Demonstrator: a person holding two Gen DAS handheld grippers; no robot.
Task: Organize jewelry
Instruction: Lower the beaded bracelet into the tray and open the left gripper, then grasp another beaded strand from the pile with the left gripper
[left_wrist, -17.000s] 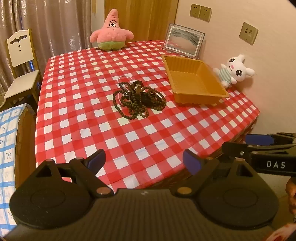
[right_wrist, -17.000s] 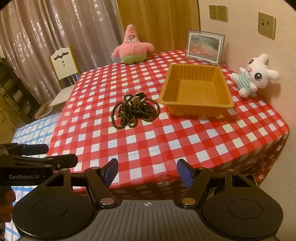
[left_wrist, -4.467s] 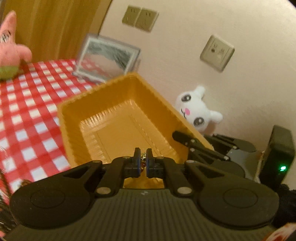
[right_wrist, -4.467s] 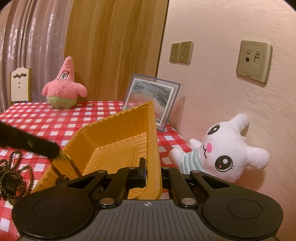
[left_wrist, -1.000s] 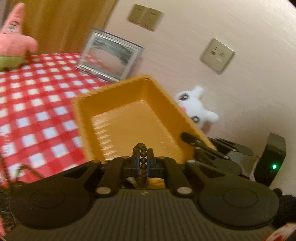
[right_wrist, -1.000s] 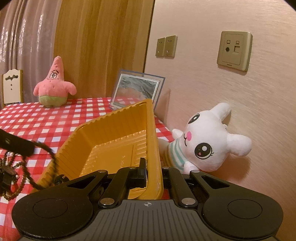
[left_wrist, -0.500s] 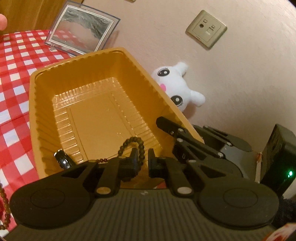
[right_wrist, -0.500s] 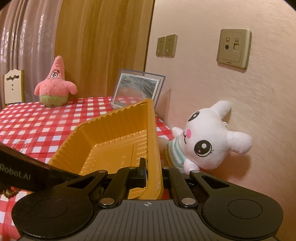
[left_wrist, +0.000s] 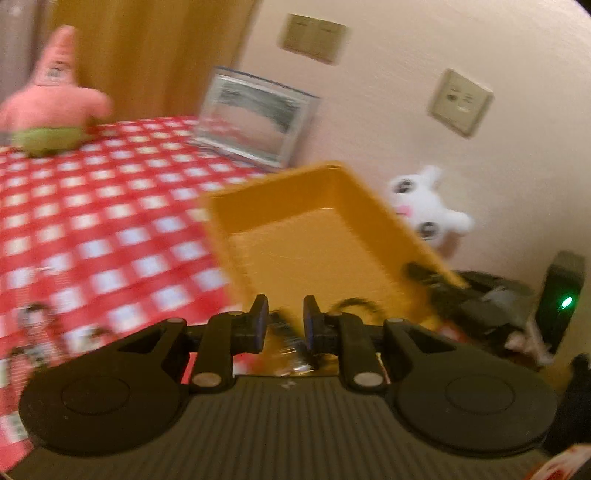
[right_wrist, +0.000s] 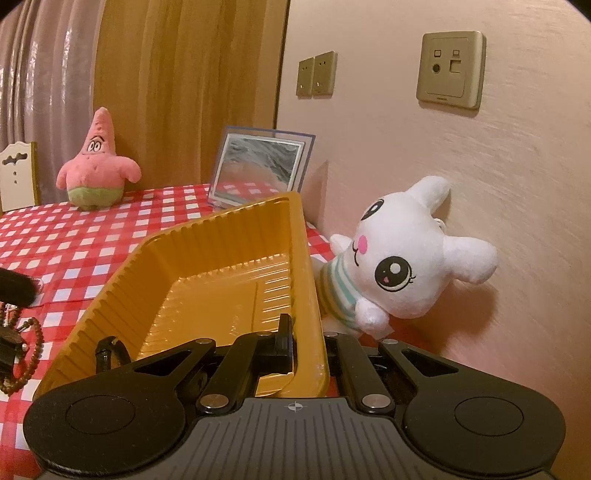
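Tongs in the right hand (right_wrist: 306, 343) are clamped on the near right wall of the orange plastic tray (right_wrist: 207, 254), one finger inside and one outside, and hold that side tipped up off the red-and-white checked tabletop (right_wrist: 92, 240). The tray stands toward the tabletop's far right corner, with a white plush rabbit (right_wrist: 399, 258) just beside its right wall, against the wall of the room. A dark ring-shaped piece (right_wrist: 110, 352) rests inside the tray at its near left corner.

The left tongs (left_wrist: 282, 321) have just been opening and now stand narrowly parted with nothing pressed between the pads. The left view is badly blurred; a dark beaded strand (left_wrist: 354, 304) shows just past the right finger, over the tray's near end, but whether it has settled in the tray cannot be told. More brown bead strings (right_wrist: 22, 347) lie on the tabletop just left of the tray, not yet sorted.

Judgement: the step in hand is releasing a bracelet into the tray. To do it well, the left tongs should part further before withdrawing, so no bead snags on a pad, and should lift clear of the tray's rim. The right grip should hold the tray steady, since any more tilt could slide the contents toward the low side.

A framed picture (right_wrist: 258, 170) and a pink starfish plush (right_wrist: 98, 166) stand along the far edge, well apart from the work.
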